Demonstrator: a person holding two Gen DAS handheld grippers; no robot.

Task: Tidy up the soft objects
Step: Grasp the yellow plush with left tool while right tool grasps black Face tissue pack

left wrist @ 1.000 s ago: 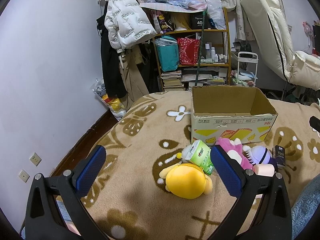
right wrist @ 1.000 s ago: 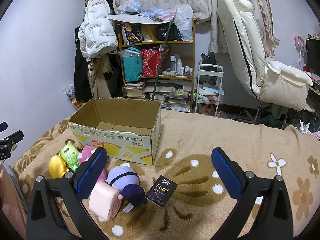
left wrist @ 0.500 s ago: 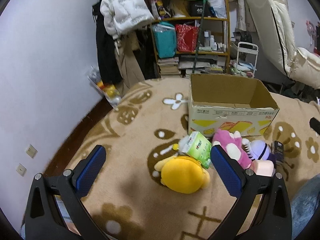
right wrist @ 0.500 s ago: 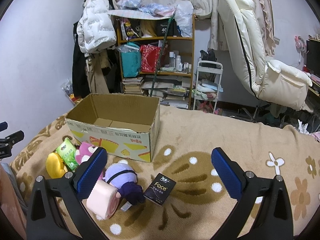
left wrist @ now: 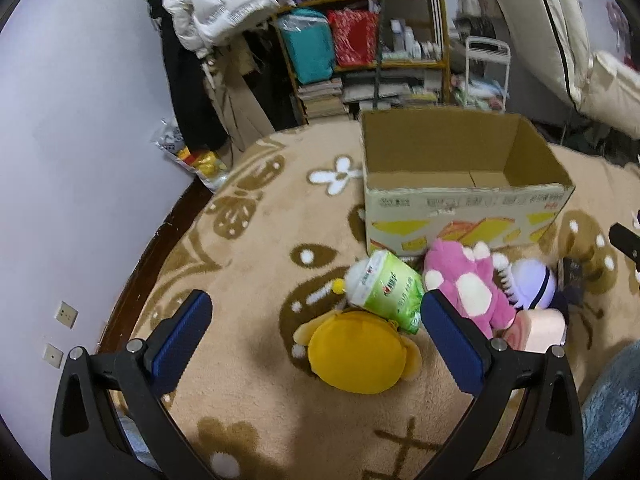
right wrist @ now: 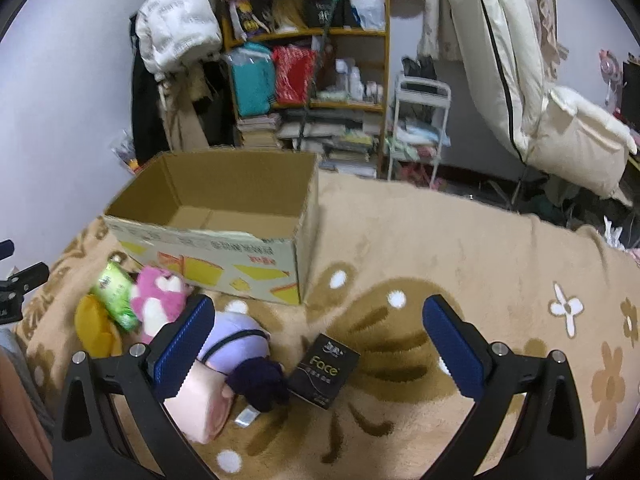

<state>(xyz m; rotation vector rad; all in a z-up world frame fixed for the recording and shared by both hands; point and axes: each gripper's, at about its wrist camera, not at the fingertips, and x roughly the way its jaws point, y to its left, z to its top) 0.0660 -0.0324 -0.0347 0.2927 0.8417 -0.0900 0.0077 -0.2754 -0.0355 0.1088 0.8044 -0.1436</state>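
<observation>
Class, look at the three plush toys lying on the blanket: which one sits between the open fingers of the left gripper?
The yellow plush. It lies between the left gripper fingers; the pink plush and the purple plush lie farther right, nearer the cardboard box.

Partly hidden behind the right wrist view's left finger (right wrist: 182, 344): the pink roll (right wrist: 204, 400) and the purple plush (right wrist: 236, 344). In the left wrist view, pink plush (left wrist: 468, 288) covered low down by the right finger (left wrist: 452, 344). Print on the cardboard box (left wrist: 460, 208) smeared by blur, unreadable. Small bottles on the far shelf (right wrist: 352, 80) too small to identify. Blue fabric (left wrist: 612, 408) cut off at the right edge.
</observation>
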